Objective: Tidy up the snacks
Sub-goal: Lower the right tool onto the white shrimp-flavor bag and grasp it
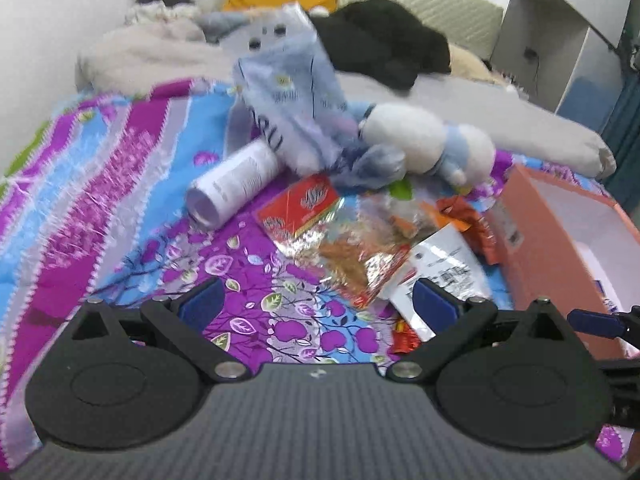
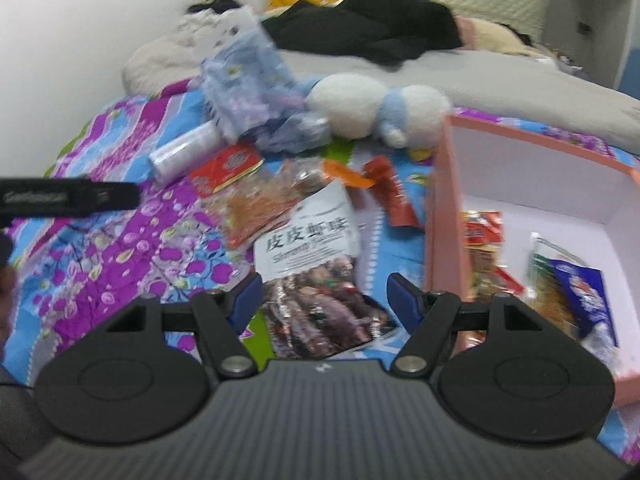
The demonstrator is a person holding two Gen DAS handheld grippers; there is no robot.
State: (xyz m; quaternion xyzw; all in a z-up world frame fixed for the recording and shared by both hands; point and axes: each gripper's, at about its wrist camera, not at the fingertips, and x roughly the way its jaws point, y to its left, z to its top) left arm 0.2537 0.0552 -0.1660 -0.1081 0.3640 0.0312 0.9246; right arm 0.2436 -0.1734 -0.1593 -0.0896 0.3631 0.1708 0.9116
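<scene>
A: Item one, bedspread (image 1: 120,184), purple and blue, fills the lower left of both views. Snacks?

B: Loose heap at frame centre: red packet (image 1: 298,210), clear bag (image 1: 356,256), shrimp pack (image 2: 310,264), red stick (image 2: 394,196). White tube (image 1: 236,182) lies left of the heap; plush toy (image 1: 428,140) and blue bag (image 1: 296,96) behind it.

A: Box?

B: Pink box (image 2: 444,208), right edge, open top; blue packet (image 2: 584,296) and a red packet inside.

A: Claws?

B: Left gripper (image 1: 316,300): jaws apart, nothing between. Right gripper (image 2: 324,300): jaws apart, above the shrimp pack, not pressing it.
</scene>
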